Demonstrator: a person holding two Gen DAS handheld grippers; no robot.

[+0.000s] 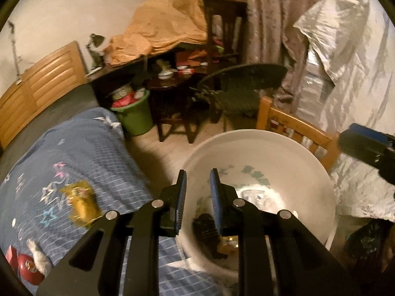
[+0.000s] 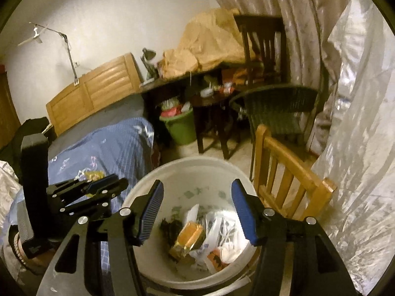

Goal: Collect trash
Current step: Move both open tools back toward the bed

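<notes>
The right gripper (image 2: 197, 212) gapes empty over the white bucket (image 1: 308, 172) of trash, the left gripper (image 1: 197, 197) nearly closed on nothing, so reaching for the yellow wrapper (image 1: 81, 203) at nine o'clock on the blue quilt (image 1: 98, 148) could snag fabric.

Right gripper (image 2: 197, 212) jaws apart above bucket (image 2: 148, 246) of blurred trash (image 2: 212, 236)
</notes>
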